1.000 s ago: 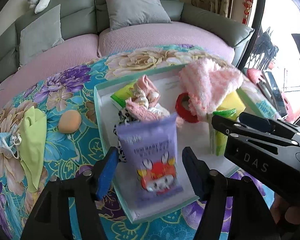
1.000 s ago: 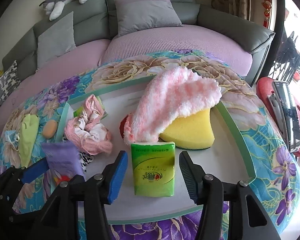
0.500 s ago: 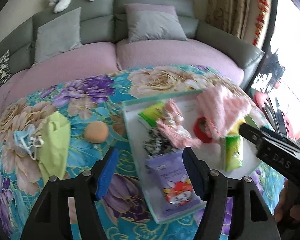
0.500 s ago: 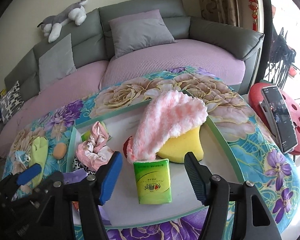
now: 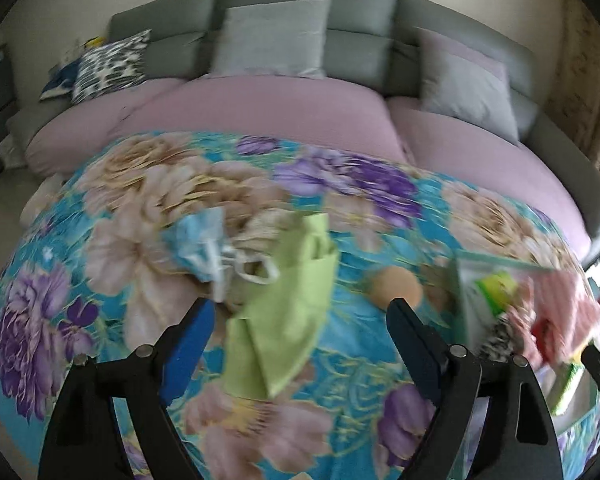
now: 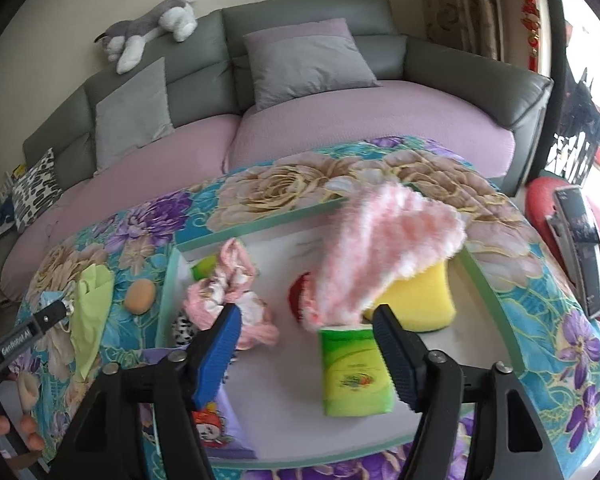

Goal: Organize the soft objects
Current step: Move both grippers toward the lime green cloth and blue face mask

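The blurred left wrist view has my left gripper (image 5: 296, 312) above a light green cloth (image 5: 284, 312) on the flowered tablecloth. Its jaws are opening wide, and the pads touch nothing. A blue face mask (image 5: 204, 248) lies to the cloth's left and an orange sponge ball (image 5: 396, 290) to its right. My right gripper (image 6: 306, 316) hangs over the white tray (image 6: 492, 300), jaws opening. A green tissue pack (image 6: 354, 372) lies flat between its fingers, unpressed. Also in the tray are a fluffy pink towel (image 6: 384, 248), a yellow sponge (image 6: 416, 300), a pink cloth bundle (image 6: 228, 292) and a purple wipes pack (image 6: 212, 420).
A grey and lilac sofa (image 6: 340, 128) with cushions curves behind the table, a plush toy (image 6: 148, 28) on its back. A red stool (image 6: 540, 208) holding a phone (image 6: 580, 248) stands at the right. A hand (image 6: 4, 432) shows at the lower left.
My left gripper swung left, away from the tray and the purple pack, to above the green cloth, and its jaws widened. The right gripper's jaws spread away from the tissue pack.
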A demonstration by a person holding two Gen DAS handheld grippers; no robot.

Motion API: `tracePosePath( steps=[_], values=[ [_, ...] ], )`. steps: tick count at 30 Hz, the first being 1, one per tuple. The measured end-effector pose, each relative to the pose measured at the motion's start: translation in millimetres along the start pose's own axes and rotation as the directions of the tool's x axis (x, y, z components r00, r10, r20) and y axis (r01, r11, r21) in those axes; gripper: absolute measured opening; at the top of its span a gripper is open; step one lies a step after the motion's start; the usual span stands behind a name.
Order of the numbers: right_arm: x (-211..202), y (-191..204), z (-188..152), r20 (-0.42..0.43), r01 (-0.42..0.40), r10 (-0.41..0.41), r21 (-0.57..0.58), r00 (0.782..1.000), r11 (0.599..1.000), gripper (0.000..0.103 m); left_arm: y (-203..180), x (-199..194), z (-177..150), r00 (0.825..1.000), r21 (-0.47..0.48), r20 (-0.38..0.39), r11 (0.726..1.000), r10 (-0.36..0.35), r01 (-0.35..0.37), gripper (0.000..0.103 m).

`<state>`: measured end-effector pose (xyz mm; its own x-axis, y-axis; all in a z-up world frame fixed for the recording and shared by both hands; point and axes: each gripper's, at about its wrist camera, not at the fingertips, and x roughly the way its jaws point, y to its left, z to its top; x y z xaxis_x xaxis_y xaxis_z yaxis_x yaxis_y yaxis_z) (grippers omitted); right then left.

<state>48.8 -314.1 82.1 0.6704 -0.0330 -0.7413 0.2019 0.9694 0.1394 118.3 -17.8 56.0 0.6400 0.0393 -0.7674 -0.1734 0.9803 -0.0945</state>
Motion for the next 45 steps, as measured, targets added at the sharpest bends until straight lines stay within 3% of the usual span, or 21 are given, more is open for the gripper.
tracePosePath(
  steps=[7,14,32,37,41,45],
  values=[
    [7,36,-2,0.003,-0.063,0.064,-0.069,0.998,0.996,0.084,17,3,3,1.000,-0.052,0.010,0.999,0.017,-0.017,0.088],
    [15,71,-6,0.004,-0.193,0.194,-0.079,0.981,0.978,0.088,38,1,5,0.998,-0.113,0.027,0.992,0.064,-0.060,0.089],
    [50,152,-25,-0.084,-0.287,0.277,-0.159,0.957,0.945,0.088,108,-8,11,0.984,-0.242,0.055,0.958,0.172,-0.155,0.089],
    [58,170,-31,-0.101,-0.301,0.287,-0.172,0.953,0.938,0.088,127,-6,11,0.984,-0.272,0.044,0.950,0.171,-0.153,0.089],
    [68,184,-33,-0.124,-0.354,0.338,-0.139,0.933,0.925,0.088,139,-2,11,0.984,-0.286,0.030,0.945,0.173,-0.158,0.089],
    [73,199,-37,-0.124,-0.351,0.333,-0.162,0.935,0.922,0.088,147,5,11,0.988,-0.295,0.014,0.945,0.155,-0.144,0.089]
  ],
)
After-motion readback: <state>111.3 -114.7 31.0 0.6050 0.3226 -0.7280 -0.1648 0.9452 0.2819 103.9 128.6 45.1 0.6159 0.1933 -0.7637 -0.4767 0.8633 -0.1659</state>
